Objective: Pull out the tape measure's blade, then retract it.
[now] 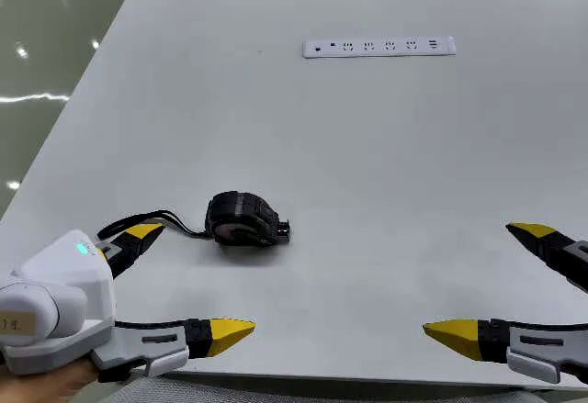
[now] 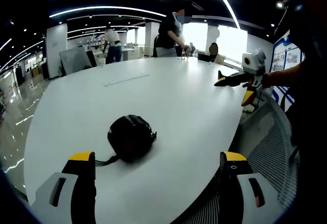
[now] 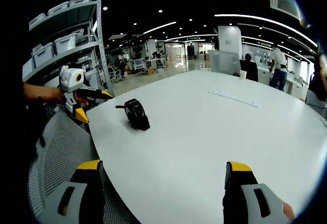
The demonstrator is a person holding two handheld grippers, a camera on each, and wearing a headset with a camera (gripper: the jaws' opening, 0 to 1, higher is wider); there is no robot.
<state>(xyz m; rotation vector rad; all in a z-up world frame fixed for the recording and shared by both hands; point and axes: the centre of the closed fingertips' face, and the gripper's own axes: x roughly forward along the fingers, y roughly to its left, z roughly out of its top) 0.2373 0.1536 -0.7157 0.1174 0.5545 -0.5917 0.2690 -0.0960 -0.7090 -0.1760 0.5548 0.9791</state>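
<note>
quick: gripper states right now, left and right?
Left gripper: open, holding nothing; the tape measure lies just ahead, not gripped.
Right gripper: open, holding nothing.

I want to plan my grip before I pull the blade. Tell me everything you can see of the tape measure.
The tape measure is a rounded black case, rubbery plastic by its look, with a paler round patch on the side that faces the head view. It sits on the white table with the blade drawn in and the end hook at the case's mouth. A black strap trails toward the open left gripper; whether they touch is unclear. Nothing grips the case.
</note>
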